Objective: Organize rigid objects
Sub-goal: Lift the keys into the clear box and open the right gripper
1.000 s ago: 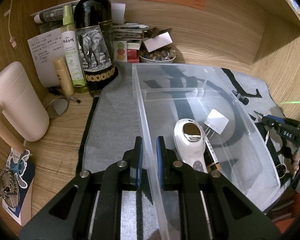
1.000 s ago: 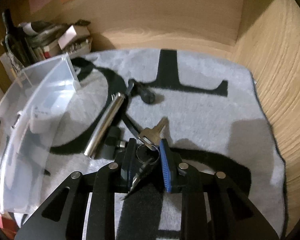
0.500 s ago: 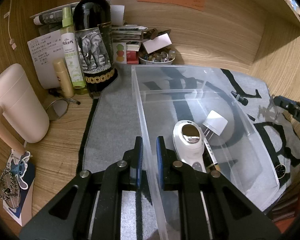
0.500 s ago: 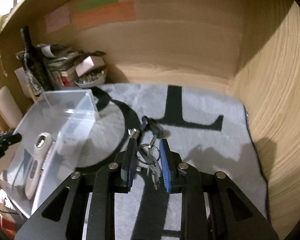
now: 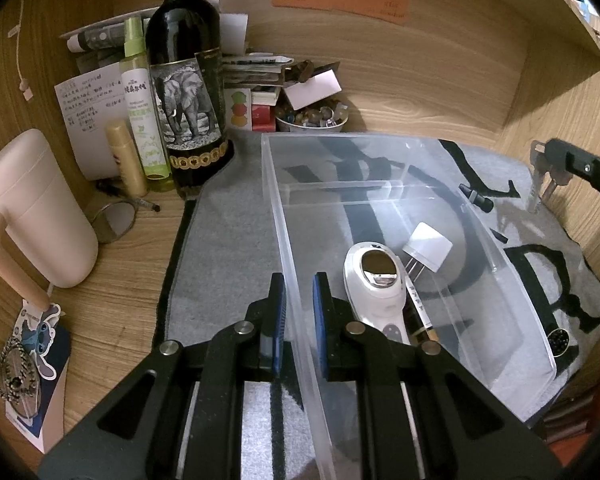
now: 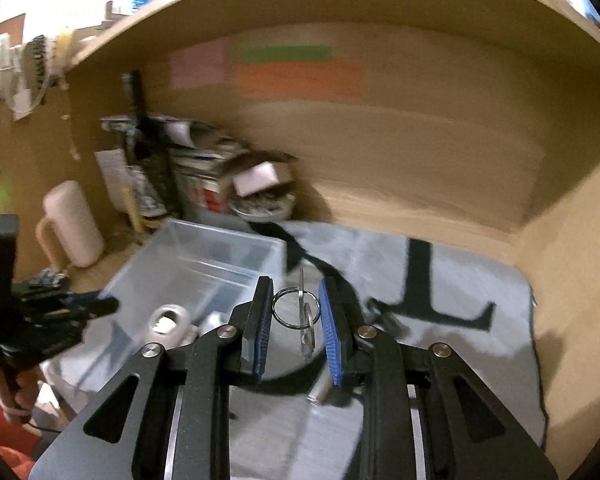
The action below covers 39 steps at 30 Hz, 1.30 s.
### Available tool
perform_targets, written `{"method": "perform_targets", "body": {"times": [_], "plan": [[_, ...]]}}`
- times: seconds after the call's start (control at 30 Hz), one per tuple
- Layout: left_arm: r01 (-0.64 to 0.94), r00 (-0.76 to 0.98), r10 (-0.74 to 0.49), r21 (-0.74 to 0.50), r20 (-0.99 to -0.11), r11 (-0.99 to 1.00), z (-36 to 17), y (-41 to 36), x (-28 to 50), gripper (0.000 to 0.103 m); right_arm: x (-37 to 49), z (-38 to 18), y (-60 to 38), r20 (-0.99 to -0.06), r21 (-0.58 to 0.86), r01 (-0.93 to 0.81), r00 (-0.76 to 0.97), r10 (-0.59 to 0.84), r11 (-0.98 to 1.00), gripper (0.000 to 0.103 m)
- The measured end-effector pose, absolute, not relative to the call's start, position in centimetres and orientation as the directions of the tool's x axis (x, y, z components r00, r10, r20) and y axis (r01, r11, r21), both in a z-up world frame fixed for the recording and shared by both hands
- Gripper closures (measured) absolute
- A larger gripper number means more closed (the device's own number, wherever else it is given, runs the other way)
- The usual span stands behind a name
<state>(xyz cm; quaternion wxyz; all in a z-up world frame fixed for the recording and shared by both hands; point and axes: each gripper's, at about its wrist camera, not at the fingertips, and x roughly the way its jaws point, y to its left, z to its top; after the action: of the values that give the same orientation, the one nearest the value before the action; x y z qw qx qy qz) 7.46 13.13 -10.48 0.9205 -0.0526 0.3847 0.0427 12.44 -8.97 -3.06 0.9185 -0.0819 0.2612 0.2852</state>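
The keys (image 5: pixel 540 176) are the thing in hand now, and in the left wrist view they hang at the far right, under the black tip of the right tongs (image 5: pixel 588 168), above the grey mat (image 5: pixel 228 240) and just past the right wall of the clear plastic box (image 5: pixel 284 248). The left tongs (image 5: pixel 299 320) are narrow and grip the near-left wall of this box, one finger outside and one inside. Inside the box lie a white handheld device (image 5: pixel 376 284) and a white plug (image 5: pixel 428 246), near the left tongs. The far half of the box, behind a low divider, looks free. In the right wrist view, which is blurred, the right tongs (image 6: pixel 294 316) are partly closed and the key ring (image 6: pixel 290 306) sits between the blue pads; the keys (image 6: pixel 306 320) hang edge-on from it, so their long axis is about vertical and points down. I cannot tell how firmly the pads press the ring. The box (image 6: pixel 204 264) lies ahead and to the left of these tongs, its long axis running away toward the back wall. A metal cylinder (image 6: pixel 320 390) rests on the mat below. I judge the right hand is the nearer one and must go left and forward until the keys are over the open box.
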Motion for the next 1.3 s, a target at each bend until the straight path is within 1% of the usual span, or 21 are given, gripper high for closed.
{"method": "perform_targets", "body": {"times": [0.23, 0.37, 0.87, 1.0, 1.13, 1.2, 1.27, 1.3], "plan": [[-0.120, 0.700, 0.036, -0.067, -0.713, 0.990, -10.4, 13.1, 7.5, 0.090, 11.0, -2.9, -5.9, -0.507, 0.013, -0.662, 0.641, 0.576, 0.749, 0.082], [-0.120, 0.700, 0.036, -0.068, -0.713, 0.991, -10.4, 13.1, 7.4, 0.090, 10.9, -3.8, -4.3, -0.533, 0.021, -0.698, 0.598, 0.599, 0.716, 0.082], [-0.119, 0.701, 0.035, -0.069, -0.713, 0.991, -10.4, 13.1, 7.4, 0.090, 12.2, -8.4, -1.8, -0.682, -0.004, -0.725, 0.506, 0.528, 0.689, 0.081], [-0.119, 0.700, 0.035, -0.068, -0.713, 0.991, -10.4, 13.1, 7.4, 0.090, 12.4, -9.1, -1.7, -0.706, -0.009, -0.728, 0.490, 0.511, 0.685, 0.081], [-0.116, 0.700, 0.036, -0.064, -0.714, 0.991, -10.4, 12.9, 7.4, 0.090, 12.3, -9.0, -1.8, -0.702, -0.018, -0.723, 0.501, 0.506, 0.690, 0.081], [-0.115, 0.699, 0.036, -0.063, -0.715, 0.991, -10.5, 12.9, 7.4, 0.090, 12.2, -8.8, -2.1, -0.698, -0.016, -0.723, 0.503, 0.510, 0.691, 0.080], [-0.114, 0.698, 0.035, -0.062, -0.715, 0.992, -10.5, 12.9, 7.4, 0.090, 12.2, -8.7, -2.2, -0.695, -0.021, -0.717, 0.511, 0.505, 0.697, 0.069], [-0.114, 0.698, 0.035, -0.063, -0.715, 0.992, -10.5, 12.9, 7.4, 0.090, 12.2, -8.6, -2.5, -0.690, -0.022, -0.711, 0.520, 0.504, 0.703, 0.066]]}}
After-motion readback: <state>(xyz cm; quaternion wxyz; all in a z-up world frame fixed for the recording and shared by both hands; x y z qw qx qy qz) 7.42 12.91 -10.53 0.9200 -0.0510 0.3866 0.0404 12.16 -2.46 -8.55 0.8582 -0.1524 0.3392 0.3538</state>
